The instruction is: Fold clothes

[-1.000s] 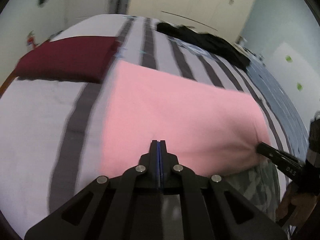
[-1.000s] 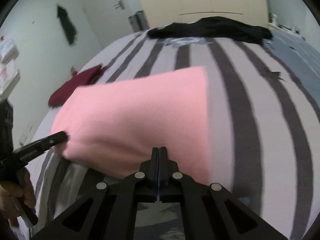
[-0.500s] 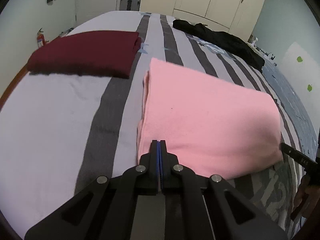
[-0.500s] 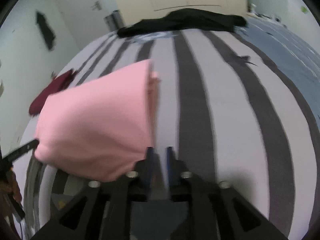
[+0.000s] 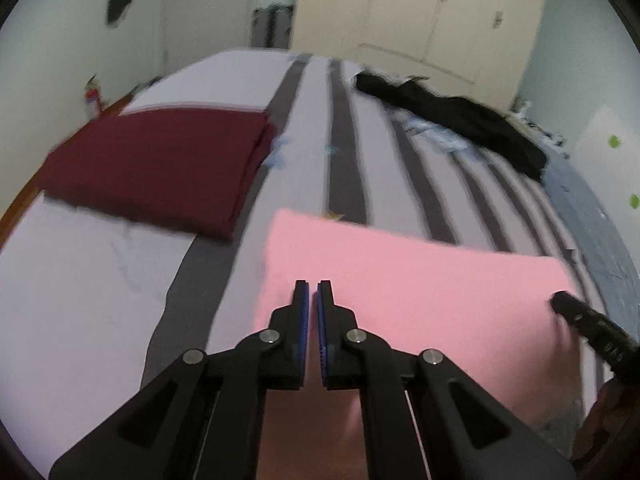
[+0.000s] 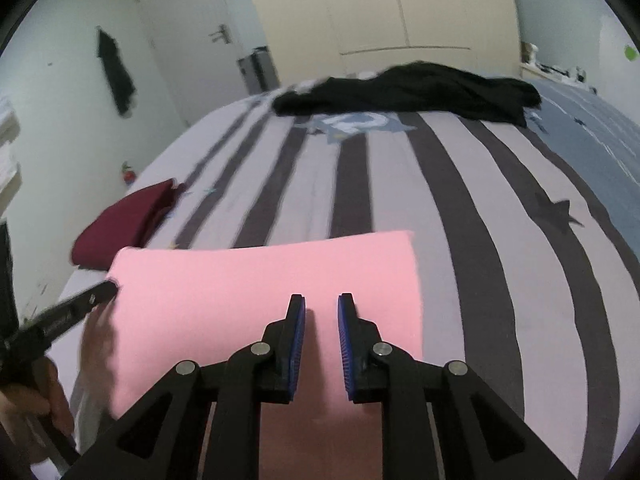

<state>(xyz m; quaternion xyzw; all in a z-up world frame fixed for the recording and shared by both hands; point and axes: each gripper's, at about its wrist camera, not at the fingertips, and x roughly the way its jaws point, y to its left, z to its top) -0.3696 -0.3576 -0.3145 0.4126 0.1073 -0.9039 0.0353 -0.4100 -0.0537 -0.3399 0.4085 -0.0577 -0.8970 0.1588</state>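
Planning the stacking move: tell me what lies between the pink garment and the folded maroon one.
Nothing visible: only bare striped bedsheet separates the pink garment from the maroon garment. The black clothing lies far off.

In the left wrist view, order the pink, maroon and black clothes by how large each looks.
1. Pink folded garment, largest, though it lies nearest the camera, which inflates it.
2. Maroon folded garment, somewhat smaller in the frame.
3. Black clothes pile, smallest, but farthest away, so its true size is unsure.
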